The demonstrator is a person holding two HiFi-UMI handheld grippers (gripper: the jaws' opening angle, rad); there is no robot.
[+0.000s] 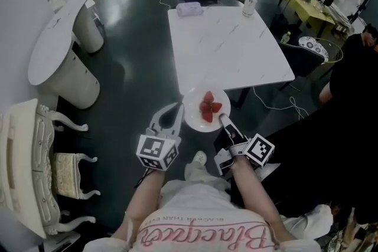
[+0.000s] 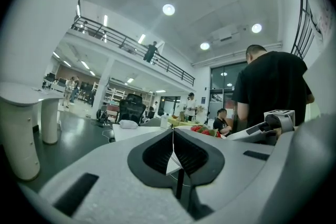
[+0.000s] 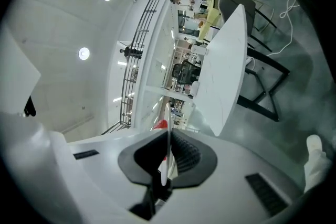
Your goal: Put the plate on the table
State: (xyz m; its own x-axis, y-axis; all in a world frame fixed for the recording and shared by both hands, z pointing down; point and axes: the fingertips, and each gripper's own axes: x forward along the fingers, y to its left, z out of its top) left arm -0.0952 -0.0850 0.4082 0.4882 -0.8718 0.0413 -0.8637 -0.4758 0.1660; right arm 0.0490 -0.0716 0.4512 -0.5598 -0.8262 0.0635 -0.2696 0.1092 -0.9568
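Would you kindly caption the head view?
Left gripper and right gripper hold a plate of strawberries beside the white table.

left gripper [image 1: 177, 112]: grey two-jaw tool with a marker cube, jaws pressed together on the left rim of the round white plate [image 1: 192, 104]
right gripper [image 1: 224, 121]: white twin, jaws clamped on the plate's near-right rim (seen edge-on)
arms: bare left forearm [image 1: 146, 198] and right forearm [image 1: 255, 189] reach forward side by side

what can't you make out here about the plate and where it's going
- Head view: the plate's height over the table; the steep downward look hides it.
- Head view: the strawberries' count; too small and clumped.
- Left gripper view: most of the plate; the left gripper's own body covers it.
- Right gripper view: the plate's top; it shows edge-on in the right gripper.
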